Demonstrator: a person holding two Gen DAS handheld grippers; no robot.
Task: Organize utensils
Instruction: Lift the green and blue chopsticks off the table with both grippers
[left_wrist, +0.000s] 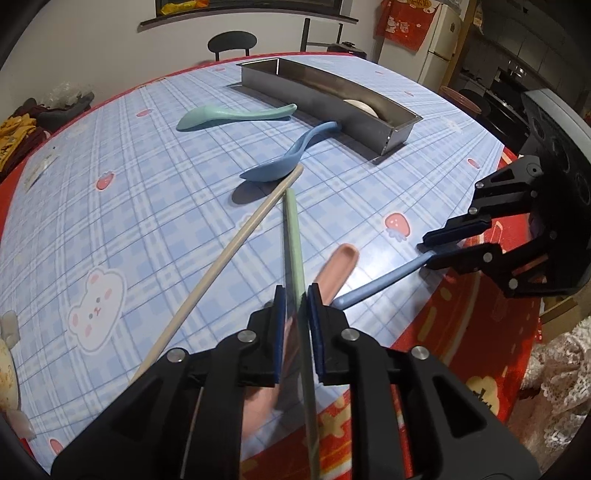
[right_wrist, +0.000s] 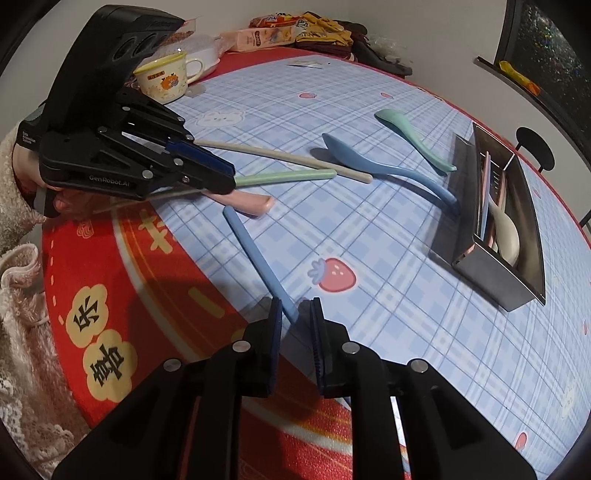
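Observation:
My left gripper (left_wrist: 295, 291) is shut on a green chopstick (left_wrist: 293, 236) that points forward over the blue checked tablecloth; the right wrist view shows the same gripper (right_wrist: 231, 177) at the left. My right gripper (right_wrist: 295, 306) is shut on the near end of a blue chopstick (right_wrist: 255, 254) that slants away to the left. A beige chopstick (left_wrist: 221, 258), a pink spoon (left_wrist: 338, 266), a blue spoon (left_wrist: 280, 162) and a mint spoon (left_wrist: 229, 116) lie on the cloth. The steel tray (right_wrist: 458, 206) holds a white spoon (right_wrist: 508, 229) and some chopsticks.
A cream mug (right_wrist: 166, 77) stands at the far left corner near snack packs and piled clothes. A black chair (left_wrist: 232, 42) stands beyond the table. The red cloth border (right_wrist: 147, 295) runs along the near table edge. A person's sleeve shows at the left.

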